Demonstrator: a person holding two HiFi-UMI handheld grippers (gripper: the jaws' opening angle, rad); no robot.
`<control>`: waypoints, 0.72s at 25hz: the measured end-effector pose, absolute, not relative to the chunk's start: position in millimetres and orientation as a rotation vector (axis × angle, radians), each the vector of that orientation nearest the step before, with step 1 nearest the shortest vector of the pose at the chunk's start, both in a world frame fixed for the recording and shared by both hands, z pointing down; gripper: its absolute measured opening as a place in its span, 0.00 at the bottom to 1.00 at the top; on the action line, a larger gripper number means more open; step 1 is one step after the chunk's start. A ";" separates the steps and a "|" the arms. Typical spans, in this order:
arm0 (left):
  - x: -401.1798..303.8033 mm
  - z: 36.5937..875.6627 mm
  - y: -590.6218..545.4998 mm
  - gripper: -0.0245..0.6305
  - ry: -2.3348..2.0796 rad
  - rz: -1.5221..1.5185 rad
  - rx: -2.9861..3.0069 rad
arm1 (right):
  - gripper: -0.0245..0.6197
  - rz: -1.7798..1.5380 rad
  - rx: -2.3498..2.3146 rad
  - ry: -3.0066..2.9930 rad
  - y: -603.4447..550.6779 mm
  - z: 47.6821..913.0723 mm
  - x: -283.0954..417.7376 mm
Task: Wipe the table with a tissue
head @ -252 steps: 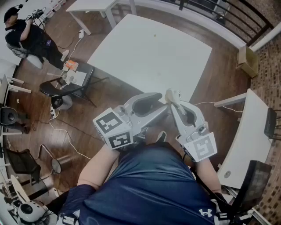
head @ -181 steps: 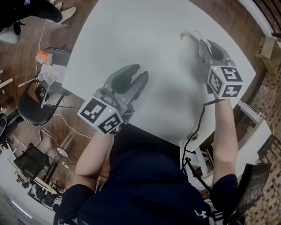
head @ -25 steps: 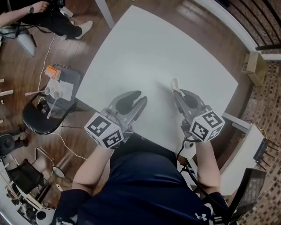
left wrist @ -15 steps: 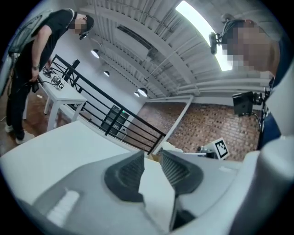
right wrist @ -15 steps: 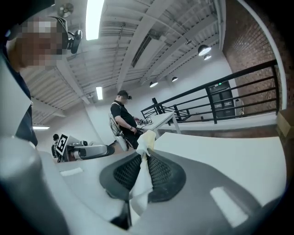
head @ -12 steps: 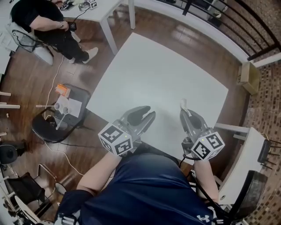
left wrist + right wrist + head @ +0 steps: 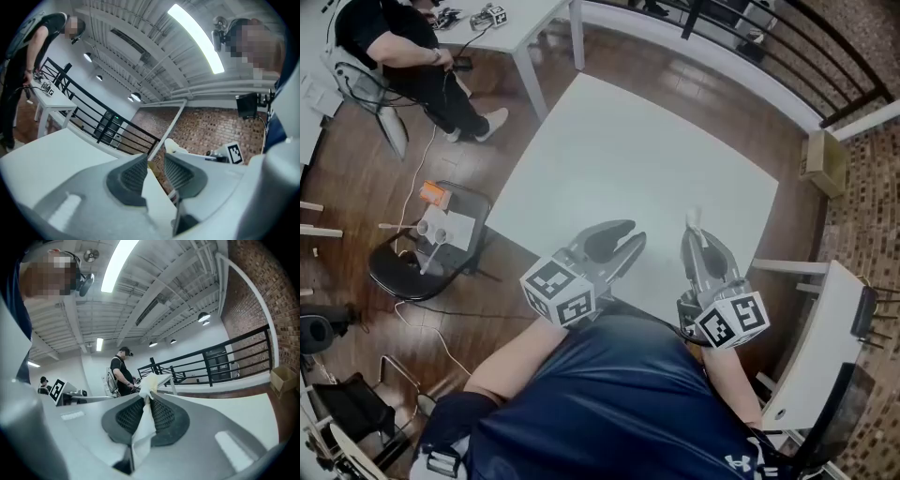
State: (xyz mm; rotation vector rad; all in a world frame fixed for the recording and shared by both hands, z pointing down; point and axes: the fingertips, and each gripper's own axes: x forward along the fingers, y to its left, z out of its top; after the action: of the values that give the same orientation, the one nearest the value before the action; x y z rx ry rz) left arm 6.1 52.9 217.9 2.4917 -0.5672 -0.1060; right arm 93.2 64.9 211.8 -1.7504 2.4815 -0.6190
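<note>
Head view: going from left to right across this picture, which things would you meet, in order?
Black chair → left gripper, jaws apart and empty → right gripper, shut on a crumpled white tissue → brown cardboard box on the floor.

Bright ceiling strip light [image 7: 194, 37]; fisheye edges.

Our navy short-sleeved shirt [image 7: 619, 403] and two pale grey handheld grippers.
The left gripper [image 7: 636, 234] and right gripper [image 7: 692, 232] have smooth curved shells, dark ribbed pads [image 7: 133, 176] and a cube [image 7: 558, 292] of black-and-white square markers; a small white logo [image 7: 738, 462] marks our shirt.
</note>
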 end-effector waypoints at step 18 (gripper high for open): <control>11.3 201.6 71.4 0.21 -0.601 -0.091 2.585 | 0.07 -0.484 -1.766 2.472 86.5 200.3 97.3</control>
State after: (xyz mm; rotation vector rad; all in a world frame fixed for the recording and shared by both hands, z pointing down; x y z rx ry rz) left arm 11.3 71.4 201.6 2.5849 -0.6012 -0.0910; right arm 97.3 86.5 200.3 -1.7662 2.4722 -0.4842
